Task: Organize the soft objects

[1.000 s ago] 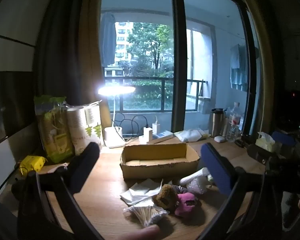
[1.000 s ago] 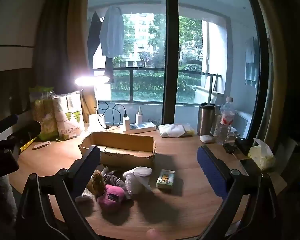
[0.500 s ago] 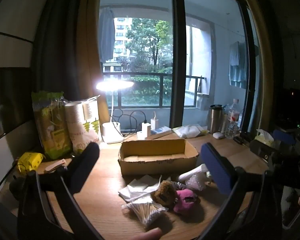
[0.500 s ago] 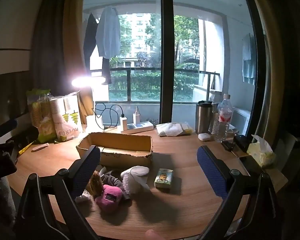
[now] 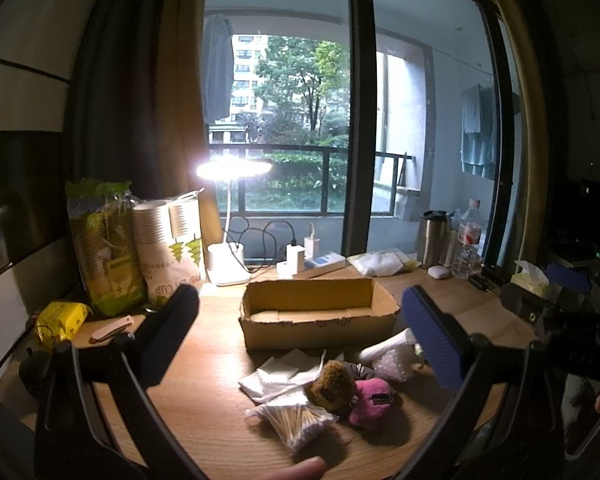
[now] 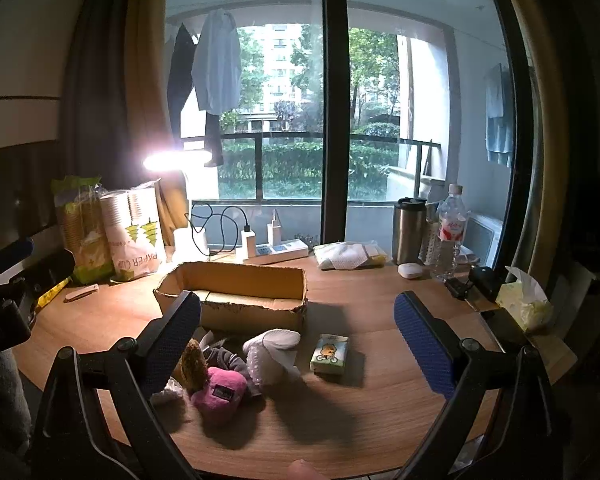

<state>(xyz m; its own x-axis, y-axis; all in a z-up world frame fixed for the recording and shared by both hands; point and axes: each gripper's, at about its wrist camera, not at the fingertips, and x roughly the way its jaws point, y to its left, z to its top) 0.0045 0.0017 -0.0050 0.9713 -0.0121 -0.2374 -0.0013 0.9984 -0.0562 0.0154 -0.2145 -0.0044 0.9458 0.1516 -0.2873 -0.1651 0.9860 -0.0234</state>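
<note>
Two tools, left tool [image 5: 300,344] and right tool [image 6: 298,340], gape wide, empty, above the tabletop's near edge; pink plush [image 6: 219,393] looks light, squashy: pinch its middle.

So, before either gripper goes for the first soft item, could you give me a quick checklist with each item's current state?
1. Left gripper open and empty: ok.
2. Right gripper open and empty: ok.
3. Cardboard box upright, nothing seen in it: ok.
4. Pink plush unobstructed from above: ok.
5. Pink plush apart from its neighbours: not ok, it touches the brown plush.
6. Cotton swab bag sealed: cannot tell.
</note>
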